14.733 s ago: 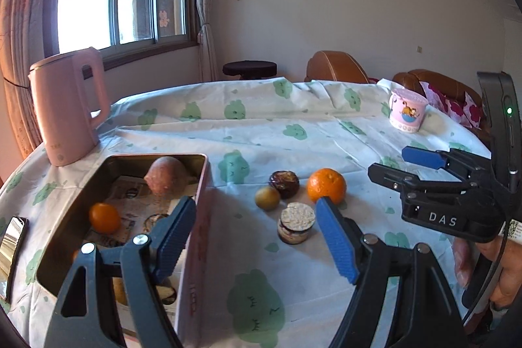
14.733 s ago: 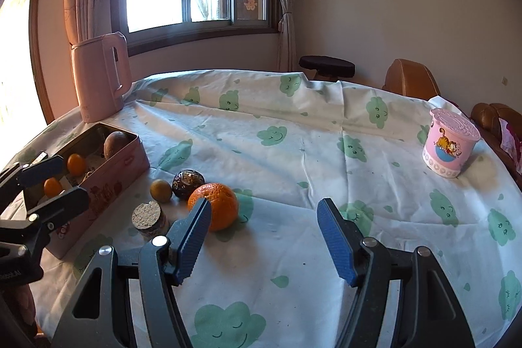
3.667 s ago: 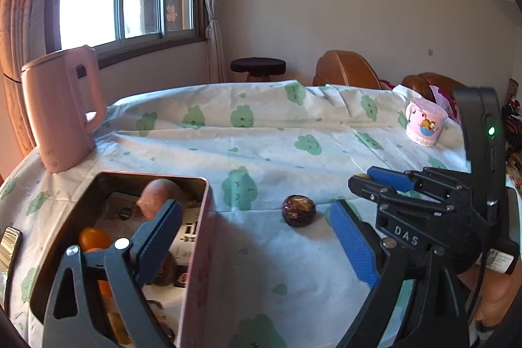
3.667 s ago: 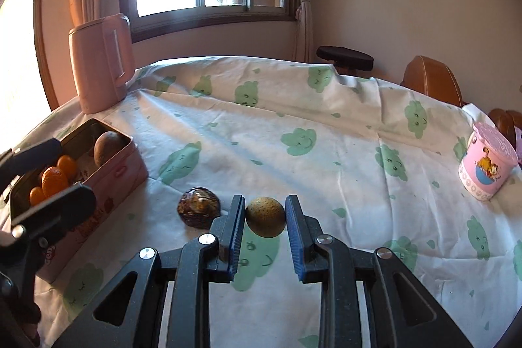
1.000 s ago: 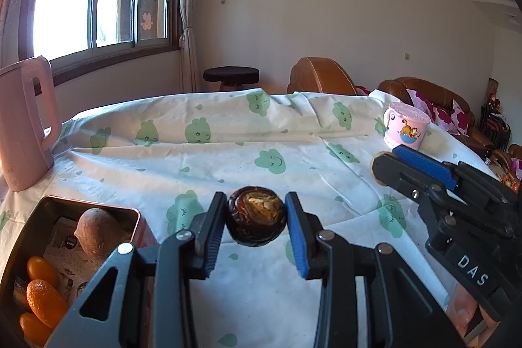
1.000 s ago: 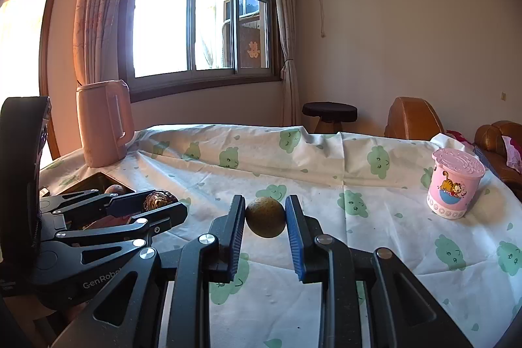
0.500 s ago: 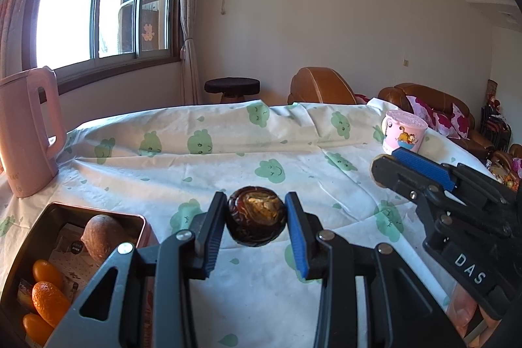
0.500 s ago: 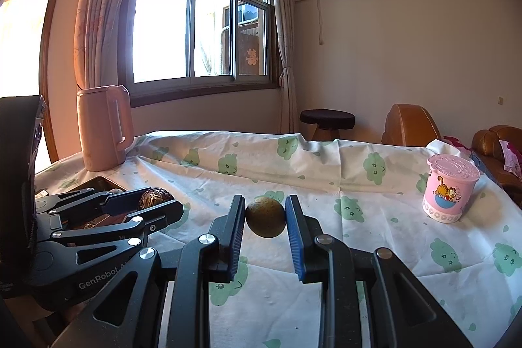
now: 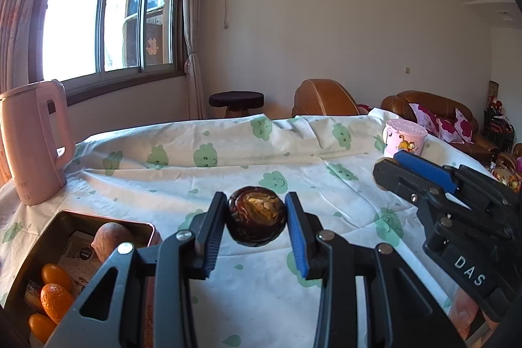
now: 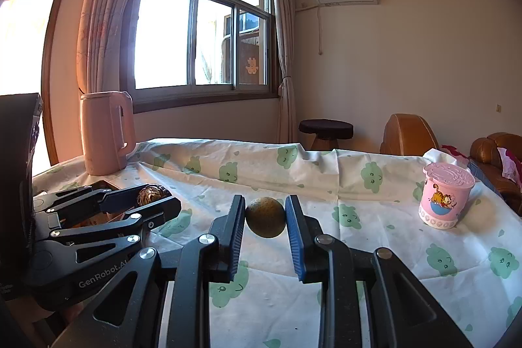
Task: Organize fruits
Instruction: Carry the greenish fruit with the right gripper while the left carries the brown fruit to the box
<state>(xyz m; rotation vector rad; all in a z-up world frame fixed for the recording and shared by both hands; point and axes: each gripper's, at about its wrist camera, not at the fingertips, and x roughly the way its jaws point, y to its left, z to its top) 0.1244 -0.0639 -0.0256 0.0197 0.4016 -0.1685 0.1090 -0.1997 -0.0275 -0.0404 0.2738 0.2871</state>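
Between the blue pads of the left claw (image 9: 257, 222), frame centre, a dark wrinkled fruit (image 9: 257, 220) is clamped above the clothed surface (image 9: 228, 165). At lower left, the open tin (image 9: 148, 229) holds oranges (image 9: 55, 297) and a brown fruit (image 9: 109, 240), its near rim just beside the claw. The right claw (image 10: 265, 219) pinches a small greenish-brown fruit (image 10: 265, 217) over open cloth; pink cup (image 10: 445, 194) sits far right, kettle (image 10: 106, 132) upper left.

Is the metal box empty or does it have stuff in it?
Not empty. The metal box holds small oranges, a brownish round fruit and some paper on the bottom.
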